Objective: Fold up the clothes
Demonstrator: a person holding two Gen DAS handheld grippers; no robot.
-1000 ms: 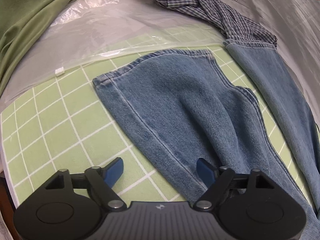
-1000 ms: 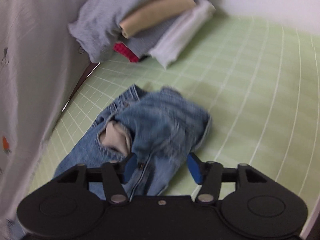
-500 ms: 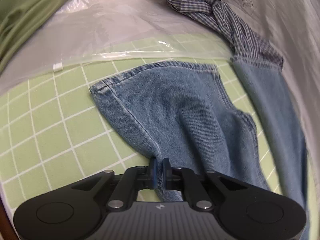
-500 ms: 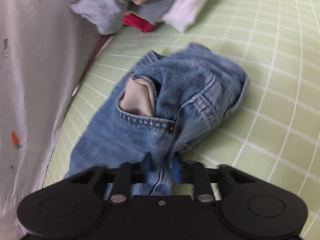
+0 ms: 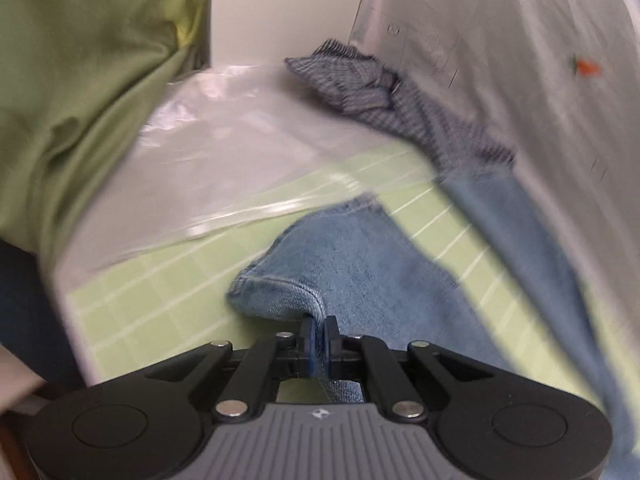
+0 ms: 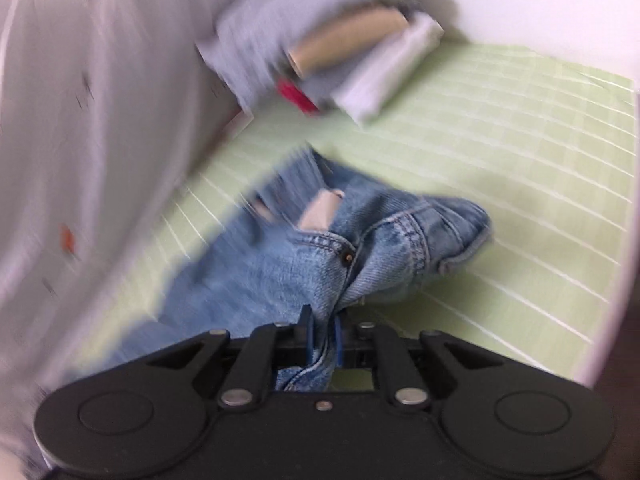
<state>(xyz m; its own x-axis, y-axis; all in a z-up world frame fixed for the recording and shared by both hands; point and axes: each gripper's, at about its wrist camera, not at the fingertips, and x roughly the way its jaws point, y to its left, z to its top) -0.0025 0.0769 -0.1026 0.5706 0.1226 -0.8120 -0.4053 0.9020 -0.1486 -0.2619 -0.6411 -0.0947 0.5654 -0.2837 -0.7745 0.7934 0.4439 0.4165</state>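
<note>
Jeans spread across the gridded mat, pinched at both ends

The left gripper pinched a leg hem of the jeans, which lay on the mat; plastic sheeting lay behind, a checked shirt behind and right. The right gripper pinched the waist end, with a pile of clothes behind it and a curtain to the left.

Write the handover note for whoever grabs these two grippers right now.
Left gripper: shut on the jeans at a leg hem.
Right gripper: shut on the jeans near the waistband and front pocket.
Jeans lie rumpled on the green grid mat, a checked shirt beyond one leg, a clothes pile at the mat's far end.
Done: both grips.
Left: every fold.
</note>
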